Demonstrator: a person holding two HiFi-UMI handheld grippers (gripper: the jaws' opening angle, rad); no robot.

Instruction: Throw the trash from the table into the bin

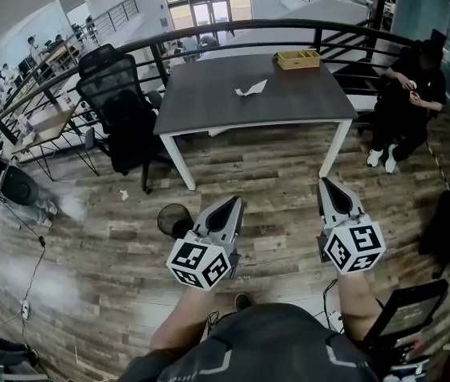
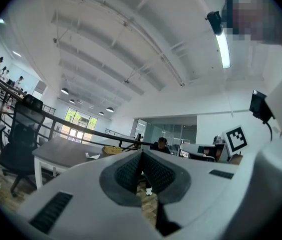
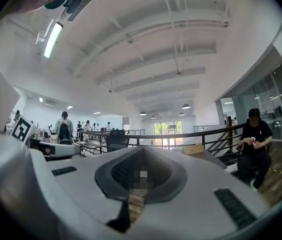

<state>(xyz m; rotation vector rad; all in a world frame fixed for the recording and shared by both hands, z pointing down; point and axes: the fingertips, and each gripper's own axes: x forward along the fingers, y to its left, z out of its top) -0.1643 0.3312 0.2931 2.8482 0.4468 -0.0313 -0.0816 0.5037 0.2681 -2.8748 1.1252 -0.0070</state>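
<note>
Table (image 1: 209, 98) with paper scrap (image 1: 251, 89) | left gripper (image 1: 236, 201), right gripper (image 1: 325, 182): jaws closed, empty

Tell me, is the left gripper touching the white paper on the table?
Apart. In the head view the left gripper hangs over the floor, short of the table where the paper lies.

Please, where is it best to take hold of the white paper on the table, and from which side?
Probably its raised, folded corner: the white paper lies mostly flat on the table, so only that part stands up. Come from above, over the near edge.
</note>
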